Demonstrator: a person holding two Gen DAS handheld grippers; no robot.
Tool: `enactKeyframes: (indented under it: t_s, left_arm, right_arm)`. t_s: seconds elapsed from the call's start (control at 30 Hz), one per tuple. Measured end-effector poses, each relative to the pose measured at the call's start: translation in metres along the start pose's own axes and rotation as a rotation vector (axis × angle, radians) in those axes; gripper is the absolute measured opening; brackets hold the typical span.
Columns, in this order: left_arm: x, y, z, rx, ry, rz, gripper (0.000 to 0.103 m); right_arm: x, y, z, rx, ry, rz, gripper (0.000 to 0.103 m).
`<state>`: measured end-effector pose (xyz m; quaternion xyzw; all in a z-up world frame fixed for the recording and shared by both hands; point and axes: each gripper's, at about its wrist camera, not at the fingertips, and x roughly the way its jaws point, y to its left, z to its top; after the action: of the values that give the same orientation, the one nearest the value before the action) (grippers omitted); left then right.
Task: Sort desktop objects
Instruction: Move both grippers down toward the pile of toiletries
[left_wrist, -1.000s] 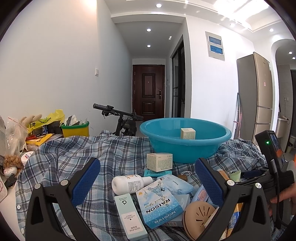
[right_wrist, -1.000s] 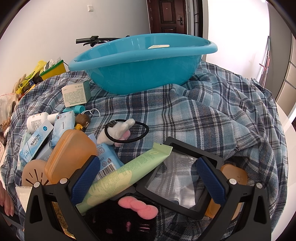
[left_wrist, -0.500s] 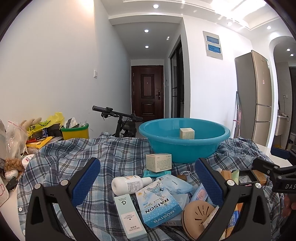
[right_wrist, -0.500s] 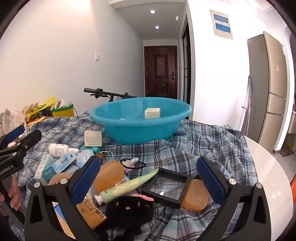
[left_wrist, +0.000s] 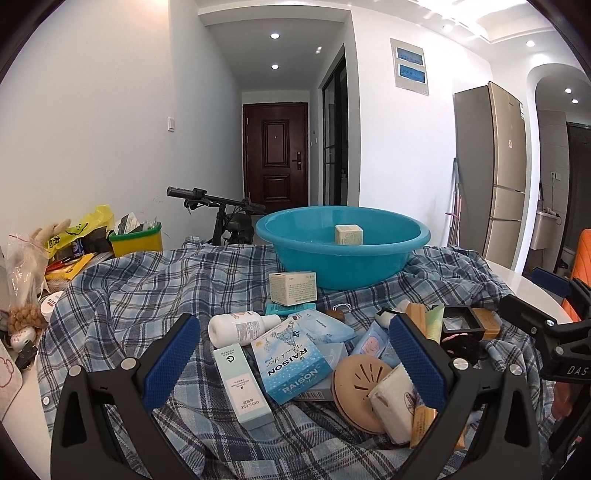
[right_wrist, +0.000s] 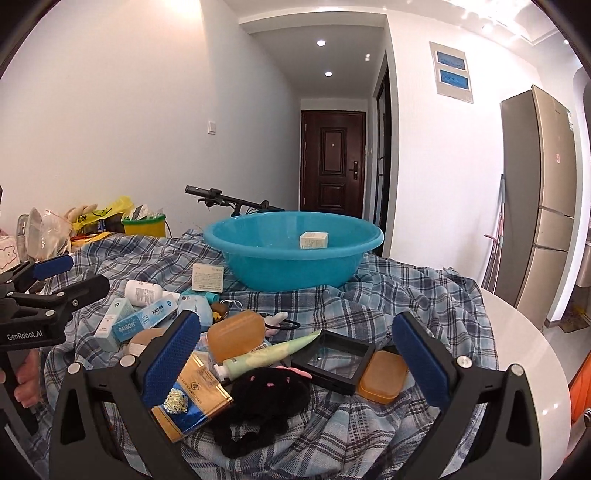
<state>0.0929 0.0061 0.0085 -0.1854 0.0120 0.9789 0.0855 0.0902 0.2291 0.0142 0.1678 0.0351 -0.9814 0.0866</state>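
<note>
At lower left of the left wrist view the left gripper (left_wrist: 291, 347) hangs over the RAISON box (left_wrist: 291, 360), jaws spread wide, holding nothing. Mid-frame, the blue basin (left_wrist: 343, 271) holds one small box (left_wrist: 348, 234), so sorting seems barely begun. Rightward, the right gripper (right_wrist: 295, 350) gapes empty above the black plush (right_wrist: 258, 402); either must descend and pinch.

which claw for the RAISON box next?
Left. The RAISON box lies directly between the open left claw fingers. The right claw, also open, faces the black plush and black frame, farther right.
</note>
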Motion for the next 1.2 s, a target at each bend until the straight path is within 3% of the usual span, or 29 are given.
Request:
enactKeyframes:
  t_s: [0.17,0.47,0.6,0.73,0.8,0.87,1.1,1.2]
  left_arm:
    - [0.0,0.003,0.008,0.011,0.04,-0.029,0.103]
    - [0.023,-0.007,0.003,0.133,0.215,-0.095,0.102]
    - [0.04,-0.009,0.001,0.15,0.281,-0.089,0.089]
    - [0.06,-0.007,0.0,0.13,0.353,-0.093,0.082]
    - [0.073,-0.001,0.001,0.096,0.41,-0.11,0.061]
    - [0.085,0.006,0.0,0.062,0.461,-0.119,0.055]
    - [0.104,0.018,0.0,-0.024,0.529,-0.166,0.055]
    - [0.109,0.02,0.001,-0.043,0.545,-0.163,0.066]
  right_arm:
    - [0.0,-0.004,0.005,-0.033,0.049,0.074,0.103]
    - [0.017,-0.001,0.016,-0.157,0.171,0.243,0.097]
    - [0.037,0.005,0.021,-0.212,0.207,0.272,0.091]
    - [0.063,0.016,0.021,-0.264,0.251,0.31,0.09]
    - [0.076,0.022,0.021,-0.296,0.269,0.316,0.09]
    - [0.087,0.025,0.021,-0.309,0.289,0.319,0.09]
    - [0.119,0.027,0.016,-0.306,0.385,0.36,0.09]
    - [0.125,0.03,0.016,-0.333,0.393,0.364,0.09]
